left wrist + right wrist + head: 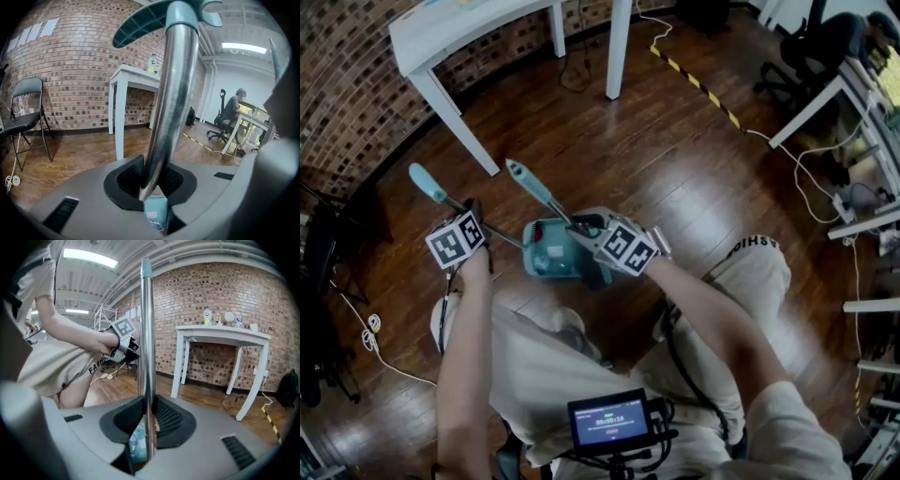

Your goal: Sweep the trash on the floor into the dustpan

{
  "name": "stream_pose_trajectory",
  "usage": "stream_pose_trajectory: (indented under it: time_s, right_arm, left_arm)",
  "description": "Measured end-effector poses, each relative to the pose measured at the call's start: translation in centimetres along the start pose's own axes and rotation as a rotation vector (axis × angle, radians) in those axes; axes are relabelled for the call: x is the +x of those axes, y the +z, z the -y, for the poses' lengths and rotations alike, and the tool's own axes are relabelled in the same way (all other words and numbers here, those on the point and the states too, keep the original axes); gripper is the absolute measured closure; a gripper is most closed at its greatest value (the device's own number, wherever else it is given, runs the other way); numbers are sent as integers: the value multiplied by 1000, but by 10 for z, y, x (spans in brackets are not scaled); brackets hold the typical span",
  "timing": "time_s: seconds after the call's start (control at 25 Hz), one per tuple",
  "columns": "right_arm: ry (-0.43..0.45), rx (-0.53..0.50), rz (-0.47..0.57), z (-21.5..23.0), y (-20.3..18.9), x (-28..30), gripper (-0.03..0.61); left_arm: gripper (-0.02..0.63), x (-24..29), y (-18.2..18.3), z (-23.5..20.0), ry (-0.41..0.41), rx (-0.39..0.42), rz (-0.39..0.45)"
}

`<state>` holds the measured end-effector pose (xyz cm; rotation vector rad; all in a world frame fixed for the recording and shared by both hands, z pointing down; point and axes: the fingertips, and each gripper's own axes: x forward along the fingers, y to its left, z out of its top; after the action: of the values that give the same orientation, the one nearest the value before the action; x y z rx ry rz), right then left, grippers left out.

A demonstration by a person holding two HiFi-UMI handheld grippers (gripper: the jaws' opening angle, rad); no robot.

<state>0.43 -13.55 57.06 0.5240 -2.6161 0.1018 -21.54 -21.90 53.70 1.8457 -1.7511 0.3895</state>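
Two grippers: left gripper [152, 186] jaws clamp the left handle [171, 93], right gripper [149, 423] jaws the right handle [146, 343]; one dustpan [546, 255].

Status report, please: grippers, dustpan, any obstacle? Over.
Left gripper shut on left handle. Right gripper shut on right handle. Teal dustpan on floor between them. No obstacle seen.

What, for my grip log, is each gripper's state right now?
Left gripper: shut on the hook-topped metal handle.
Right gripper: shut on the straight metal handle.
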Motion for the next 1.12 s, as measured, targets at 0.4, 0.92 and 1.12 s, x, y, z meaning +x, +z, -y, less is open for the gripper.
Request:
stream_pose_trajectory:
  time_s: [0.4,0.92,1.12]
  right_arm:
    - [-51,65,163,21,69,-54,479]
    - [-277,-334,-150,74,-23,-72,478]
    - [-234,-412,-218,60,-87,-33,479]
  left_arm:
    - [561,0,2,8,-9,-12,14]
    - [561,0,10,2,21,-5,51]
    - [561,-1,8,-3,44,-4,49]
